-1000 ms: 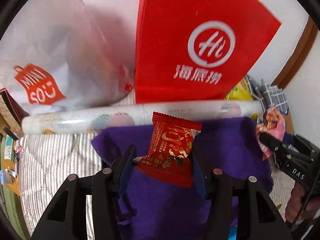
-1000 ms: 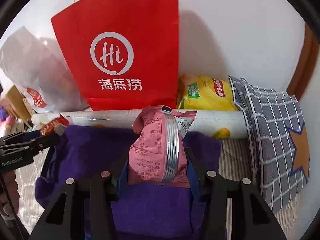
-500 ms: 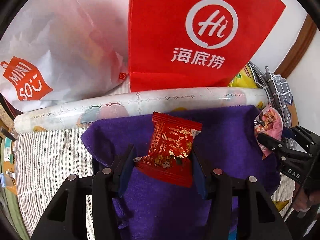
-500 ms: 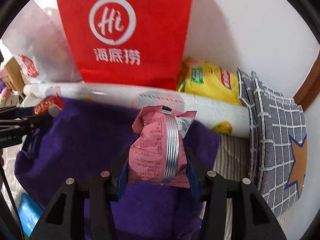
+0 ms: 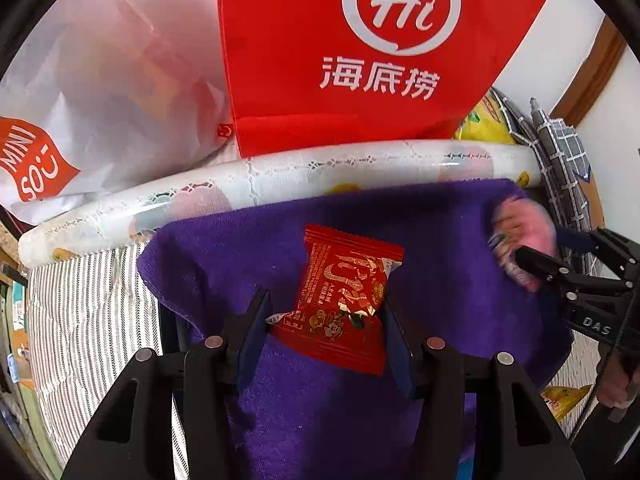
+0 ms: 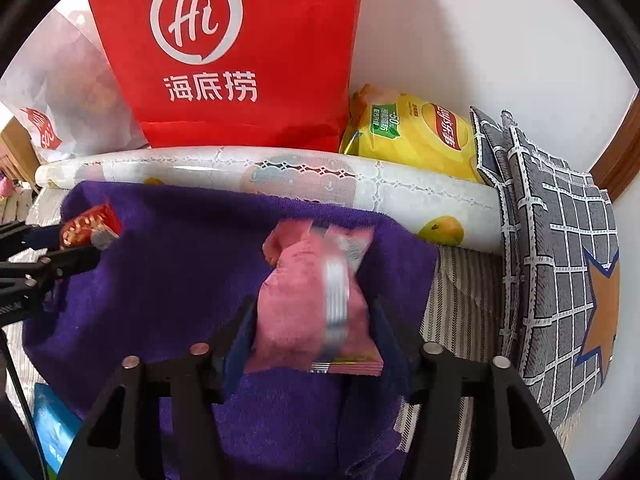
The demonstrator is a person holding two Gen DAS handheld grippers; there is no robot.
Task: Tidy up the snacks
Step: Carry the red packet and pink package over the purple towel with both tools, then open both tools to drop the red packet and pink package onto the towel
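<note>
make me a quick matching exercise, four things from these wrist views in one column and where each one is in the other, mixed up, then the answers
Things:
1. red snack packet
2. pink snack packet
3. yellow chip bag
4. red Hi bag

Places:
A. wedged between the red bag and the grey checked cushion
B. between the left gripper's fingers
C. standing against the wall behind the patterned roll
D. between the right gripper's opening jaws, over the purple towel

Pairs: 1-B, 2-D, 3-A, 4-C

Two tools: left tool point(image 5: 324, 312), right tool point(image 6: 312, 320). Two small snack packets: one red packet point(image 5: 344, 300), one pink packet point(image 6: 312, 304). One purple towel point(image 6: 168, 264). One red bag point(image 6: 240, 52). One yellow chip bag point(image 6: 416, 136).
</note>
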